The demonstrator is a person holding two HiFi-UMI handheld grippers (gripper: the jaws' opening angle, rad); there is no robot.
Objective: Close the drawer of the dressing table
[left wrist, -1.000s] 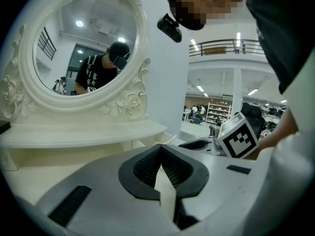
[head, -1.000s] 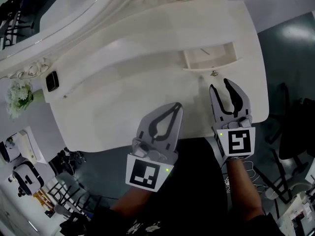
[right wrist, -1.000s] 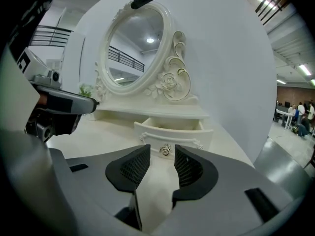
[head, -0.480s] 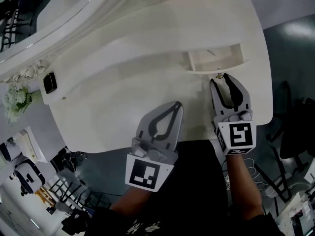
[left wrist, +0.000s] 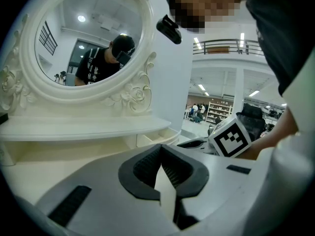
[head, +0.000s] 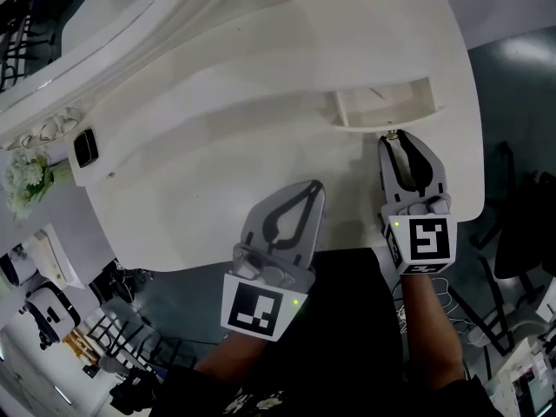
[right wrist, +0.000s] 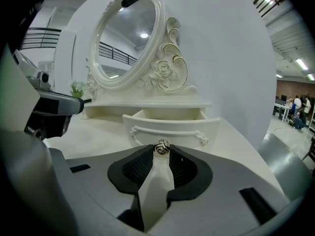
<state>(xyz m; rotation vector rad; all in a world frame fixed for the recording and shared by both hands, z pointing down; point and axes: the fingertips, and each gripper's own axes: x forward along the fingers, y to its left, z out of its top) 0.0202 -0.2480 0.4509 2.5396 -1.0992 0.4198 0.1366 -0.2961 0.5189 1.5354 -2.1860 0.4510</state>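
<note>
The white dressing table (head: 217, 146) has a small drawer (head: 387, 107) pulled open at its right side. The drawer (right wrist: 172, 127) shows its curved front and a small metal knob (right wrist: 162, 148). My right gripper (head: 395, 139) reaches that knob (head: 390, 135). Its jaws are closing, and the tips touch the knob on both sides. My left gripper (head: 314, 186) hovers shut and empty over the tabletop near the front edge, left of the right one. In the left gripper view the left gripper (left wrist: 161, 151) has its tips together.
An oval mirror (left wrist: 93, 38) in a carved frame rises at the back of the table. At the far left a small black object (head: 83, 148) lies on the shelf end, beside white flowers (head: 26, 181). Dark floor and furniture lie beyond the table's right edge.
The right gripper's jaws have narrowed from wide open until they meet round the drawer knob. The left gripper has stayed where it was.
</note>
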